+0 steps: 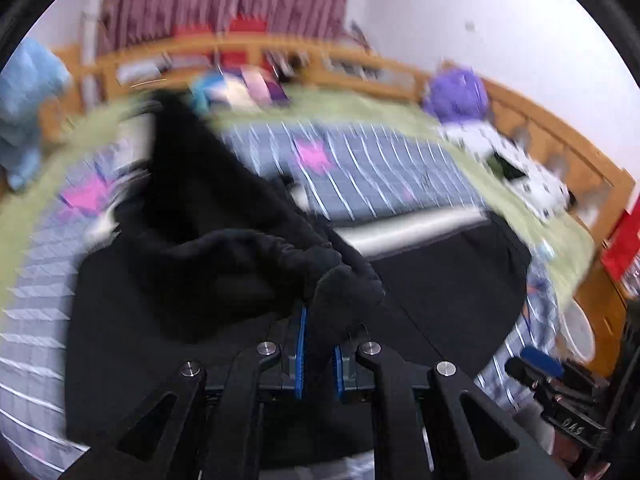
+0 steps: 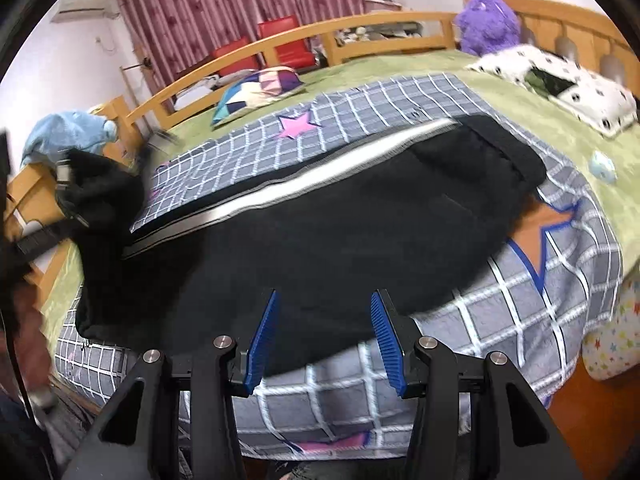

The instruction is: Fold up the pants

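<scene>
Black pants [image 2: 328, 232] with a grey-white side stripe lie across a grey checked blanket [image 2: 540, 312] on the bed. My left gripper [image 1: 320, 320] is shut on a bunched cuff end of the pants [image 1: 340, 284], lifted above the rest of the cloth; this view is motion-blurred. In the right wrist view the left gripper [image 2: 70, 196] shows at the far left with black cloth hanging from it. My right gripper [image 2: 324, 316] is open and empty, its blue pads just above the near edge of the pants.
A green bedspread [image 2: 400, 64] lies under the blanket. A purple plush toy [image 2: 486, 20], a spotted white pillow [image 2: 560, 84], a patchwork pillow [image 2: 260, 88] and a blue plush [image 2: 72, 128] sit by the wooden bed rail [image 2: 280, 48]. Red chairs stand behind.
</scene>
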`<state>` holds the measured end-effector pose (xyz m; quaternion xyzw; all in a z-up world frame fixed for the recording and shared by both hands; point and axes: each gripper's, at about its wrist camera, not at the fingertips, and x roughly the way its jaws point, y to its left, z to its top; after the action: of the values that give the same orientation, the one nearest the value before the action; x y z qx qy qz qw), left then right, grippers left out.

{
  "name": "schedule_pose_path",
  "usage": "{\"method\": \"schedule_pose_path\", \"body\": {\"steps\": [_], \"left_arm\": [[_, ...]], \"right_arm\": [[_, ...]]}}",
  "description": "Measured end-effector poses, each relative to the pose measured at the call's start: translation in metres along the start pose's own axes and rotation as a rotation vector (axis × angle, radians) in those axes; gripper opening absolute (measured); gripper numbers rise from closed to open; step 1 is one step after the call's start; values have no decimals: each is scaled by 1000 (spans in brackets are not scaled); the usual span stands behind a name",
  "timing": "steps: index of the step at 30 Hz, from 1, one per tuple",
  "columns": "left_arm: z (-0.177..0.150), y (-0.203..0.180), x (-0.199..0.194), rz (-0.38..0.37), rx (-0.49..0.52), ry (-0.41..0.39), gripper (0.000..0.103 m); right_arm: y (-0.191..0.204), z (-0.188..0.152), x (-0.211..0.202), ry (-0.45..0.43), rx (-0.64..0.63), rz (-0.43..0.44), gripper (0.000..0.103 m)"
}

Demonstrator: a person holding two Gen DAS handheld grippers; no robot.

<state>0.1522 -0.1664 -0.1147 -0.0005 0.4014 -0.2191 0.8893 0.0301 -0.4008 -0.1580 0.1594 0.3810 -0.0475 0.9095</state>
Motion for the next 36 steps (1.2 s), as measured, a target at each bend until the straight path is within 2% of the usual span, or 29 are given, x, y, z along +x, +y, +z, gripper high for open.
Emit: {"method": "schedule_pose_path", "body": {"steps": [2,4,5,7,8,9,11,16,19,21,22,23,25,27,28,31,33,35,36], "left_arm": [[-17,-3,29,-12,3,136,17],[-30,0,34,-33,-5,192,22],[-36,4,27,-47,-5,181,28],[-41,12,6,-62,0,145,47],[-43,21,-8,-66,-10,116,62],[-43,32,-22,-64,-32,80,67],[-43,50,-35,-43,-66,43,67],[-55,118,-71,91,-170,-18,67],[-67,149,-80,130,-233,-22,67],[-75,170,-83,132,-292,-15,67],[-78,179,-83,132,-315,-13,67],[-81,187,-85,132,-335,-13,67],[-82,201,-86,129,-368,-19,67],[-84,210,-85,128,-388,-19,67],[-85,217,-86,123,-403,-23,67],[-86,226,-83,104,-428,-33,67],[-86,231,-78,97,-438,-24,67],[-87,233,-74,90,-438,-5,67],[-88,234,-74,89,-438,-4,67]], "right_arm": [[-9,-3,1,24,14,12,48],[-13,-6,2,27,19,9,48],[-13,-6,3,28,16,9,48],[-8,-4,7,31,12,17,48],[-4,-3,9,33,8,29,48],[2,-2,12,34,4,47,48],[16,3,18,35,-6,84,48],[66,20,41,32,-27,203,50],[96,23,60,35,-44,212,50],[116,24,82,81,-75,221,49],[122,22,94,123,-85,215,37],[126,20,101,150,-90,209,28],[137,11,106,161,-161,134,24],[143,-1,97,161,-262,113,23],[140,-8,91,167,-267,131,23],[120,-23,85,235,-208,192,23],[116,-25,86,244,-197,201,23],[117,-18,82,225,-201,200,27],[118,-12,78,199,-195,206,34]]}}
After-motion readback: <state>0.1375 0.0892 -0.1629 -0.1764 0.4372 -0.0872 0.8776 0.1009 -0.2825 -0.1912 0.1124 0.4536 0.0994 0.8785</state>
